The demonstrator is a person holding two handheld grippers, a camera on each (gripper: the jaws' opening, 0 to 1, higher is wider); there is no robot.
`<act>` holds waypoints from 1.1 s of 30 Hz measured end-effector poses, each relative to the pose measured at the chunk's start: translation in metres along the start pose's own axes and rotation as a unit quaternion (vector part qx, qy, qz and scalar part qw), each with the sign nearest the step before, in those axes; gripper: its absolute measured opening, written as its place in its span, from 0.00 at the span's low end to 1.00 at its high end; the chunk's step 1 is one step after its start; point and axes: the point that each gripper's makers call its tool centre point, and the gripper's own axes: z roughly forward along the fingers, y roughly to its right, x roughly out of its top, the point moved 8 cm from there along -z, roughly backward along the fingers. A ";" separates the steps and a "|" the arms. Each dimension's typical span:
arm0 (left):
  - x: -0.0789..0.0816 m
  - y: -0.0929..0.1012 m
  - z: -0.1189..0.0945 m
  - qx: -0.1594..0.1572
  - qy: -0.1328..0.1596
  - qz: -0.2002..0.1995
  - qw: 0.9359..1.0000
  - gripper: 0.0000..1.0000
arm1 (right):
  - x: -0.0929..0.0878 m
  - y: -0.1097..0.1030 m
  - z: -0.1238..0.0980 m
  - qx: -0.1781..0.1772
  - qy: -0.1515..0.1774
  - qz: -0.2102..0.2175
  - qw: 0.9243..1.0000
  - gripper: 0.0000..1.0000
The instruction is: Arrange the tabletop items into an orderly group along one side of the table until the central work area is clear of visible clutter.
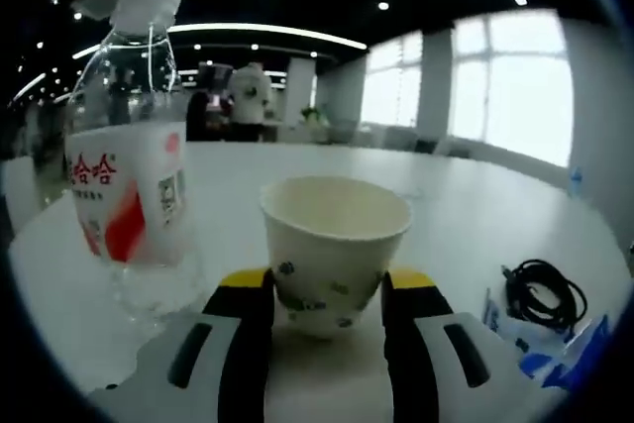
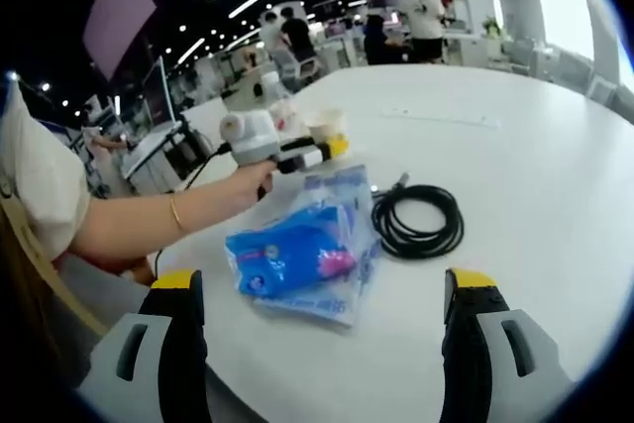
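A white paper cup with small green marks stands on the white table, held between the yellow-tipped jaws of my left gripper, which press against its lower sides. A clear water bottle with a red and white label stands just left of it. In the right gripper view a person's hand holds that left gripper at the cup. My right gripper stands wide open over the near table edge, just short of a blue plastic packet and a coiled black cable.
The cable and the blue packet lie at the right of the left gripper view. A person's forearm reaches in from the left. Desks, monitors and people stand beyond the table's far edge.
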 end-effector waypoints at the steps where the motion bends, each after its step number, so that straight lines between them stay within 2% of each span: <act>1: 0.002 0.000 0.000 0.001 0.006 0.004 1.000 0.45 | 0.000 0.000 0.000 0.001 0.000 -0.001 1.000 1.00; 5: 0.008 0.004 -0.004 -0.012 0.005 0.005 1.000 0.51 | 0.002 -0.001 -0.001 0.004 0.003 -0.002 1.000 1.00; 9: 0.006 0.008 -0.009 -0.023 -0.019 0.009 1.000 0.59 | 0.004 0.001 -0.004 -0.001 0.010 -0.001 1.000 1.00; 12: 0.007 0.011 -0.013 -0.024 -0.025 0.007 0.999 0.66 | 0.006 0.001 -0.005 -0.001 0.020 0.000 1.000 1.00; 14: 0.008 0.012 -0.018 -0.023 -0.037 0.021 0.999 0.70 | 0.007 0.001 -0.006 -0.001 0.025 -0.003 1.000 1.00; 17: 0.011 0.015 -0.025 -0.032 -0.041 0.029 0.998 0.71 | 0.008 0.002 -0.007 -0.003 0.027 -0.007 1.000 1.00; 26: 0.010 0.029 -0.047 -0.079 -0.066 0.051 0.993 0.84 | 0.008 -0.001 -0.005 0.001 0.026 -0.014 1.000 1.00; 29: 0.009 0.030 -0.054 -0.082 -0.070 0.067 0.992 0.86 | 0.009 -0.003 -0.004 0.004 0.027 -0.018 0.999 0.99; 33: 0.012 0.031 -0.064 -0.093 -0.072 0.070 0.991 0.92 | 0.010 -0.007 -0.003 0.012 0.030 -0.020 0.999 0.99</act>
